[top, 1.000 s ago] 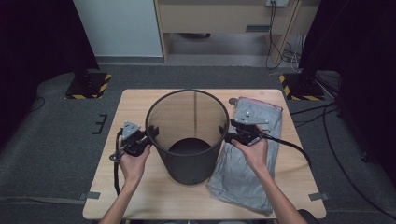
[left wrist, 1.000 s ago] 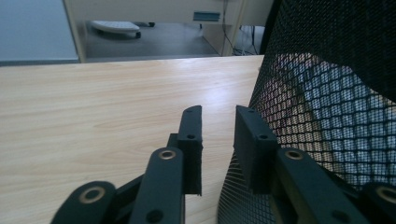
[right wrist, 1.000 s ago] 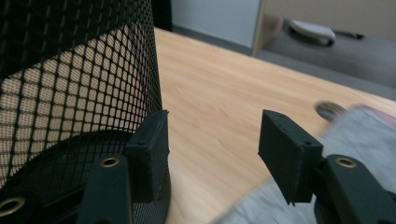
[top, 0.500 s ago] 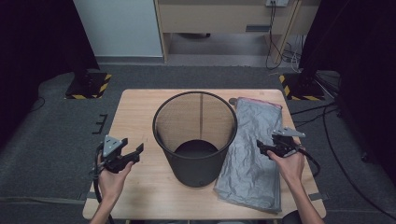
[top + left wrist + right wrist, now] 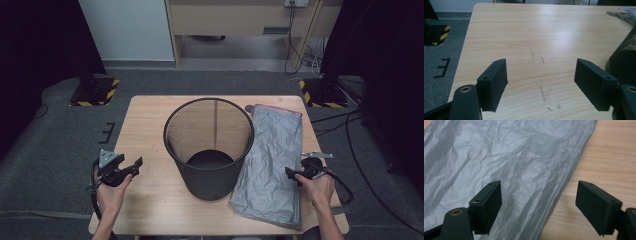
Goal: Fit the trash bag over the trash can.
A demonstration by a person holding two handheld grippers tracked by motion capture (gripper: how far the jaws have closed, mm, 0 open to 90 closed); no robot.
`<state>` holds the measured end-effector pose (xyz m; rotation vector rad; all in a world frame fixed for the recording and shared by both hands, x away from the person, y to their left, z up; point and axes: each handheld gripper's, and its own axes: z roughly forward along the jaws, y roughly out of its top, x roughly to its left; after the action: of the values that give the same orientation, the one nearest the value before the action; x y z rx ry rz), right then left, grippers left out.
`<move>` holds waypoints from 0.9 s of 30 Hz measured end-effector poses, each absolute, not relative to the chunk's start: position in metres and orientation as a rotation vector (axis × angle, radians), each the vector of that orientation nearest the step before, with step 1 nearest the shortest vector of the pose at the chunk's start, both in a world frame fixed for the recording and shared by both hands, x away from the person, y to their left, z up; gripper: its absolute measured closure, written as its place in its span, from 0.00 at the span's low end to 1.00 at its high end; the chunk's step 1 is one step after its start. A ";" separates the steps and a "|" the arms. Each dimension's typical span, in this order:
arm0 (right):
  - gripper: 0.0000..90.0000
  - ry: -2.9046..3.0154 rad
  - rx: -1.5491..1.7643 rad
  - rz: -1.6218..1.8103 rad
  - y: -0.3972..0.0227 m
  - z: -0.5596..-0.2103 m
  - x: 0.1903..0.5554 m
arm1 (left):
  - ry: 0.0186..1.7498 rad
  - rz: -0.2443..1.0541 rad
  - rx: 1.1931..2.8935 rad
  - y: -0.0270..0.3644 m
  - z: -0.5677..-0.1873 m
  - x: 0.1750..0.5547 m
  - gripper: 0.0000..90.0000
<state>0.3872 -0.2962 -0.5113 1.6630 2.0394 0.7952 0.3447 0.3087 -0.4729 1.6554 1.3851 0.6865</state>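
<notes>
Hands come in from the near edge of the pale wooden worktop (image 5: 150, 125), each carrying a black two-jaw claw. The left claw (image 5: 136, 165) hangs over the near left part of the worktop, its jaws spread wide after just having been opening, with bare scuffed wood between them and nothing held. In the left gripper view the wood lies under the gap, and the dark mesh wall of the bin (image 5: 625, 60) shows just beyond the right jaw, close but apart from it.

The right claw (image 5: 292, 173) sits at the near right, over the long edge of the crinkled grey plastic bag (image 5: 275, 160). Its jaws have also just been opening and stand wide with nothing gripped. In the right gripper view the bag (image 5: 499, 160) spreads beneath the left jaw and the gap, while bare wood lies under the right jaw; the pads do not press on the plastic.

Between the two claws, further in, stands the round black wire-mesh waste bin (image 5: 209, 145), upright and well apart from both claws, its right side just beside the bag. The bag stretches flat from the near right towards the far right corner.

Beyond the worktop lie grey floor, black-and-yellow striped stand feet (image 5: 95, 92) and a wooden cabinet (image 5: 235, 15).
</notes>
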 end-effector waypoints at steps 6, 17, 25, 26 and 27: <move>0.23 2.088 1.664 0.752 -0.291 -0.518 0.388 | 1.359 0.675 1.671 0.304 -0.473 0.347 0.28; 0.63 2.084 1.587 0.753 -0.274 -0.520 0.389 | 1.334 0.692 1.684 0.302 -0.470 0.350 0.28; 0.99 2.088 1.519 0.990 -0.273 -0.502 0.399 | 1.321 0.669 1.691 0.298 -0.471 0.352 0.28; 0.99 2.073 1.506 1.051 -0.274 -0.499 0.399 | 1.322 0.666 1.691 0.298 -0.472 0.352 0.28; 0.99 2.061 1.492 1.106 -0.274 -0.495 0.398 | 1.325 0.664 1.686 0.298 -0.472 0.352 0.28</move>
<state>0.3980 -0.2745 -0.4950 1.4923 2.0610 1.1062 0.3524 0.2984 -0.4715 1.6864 1.3248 0.6642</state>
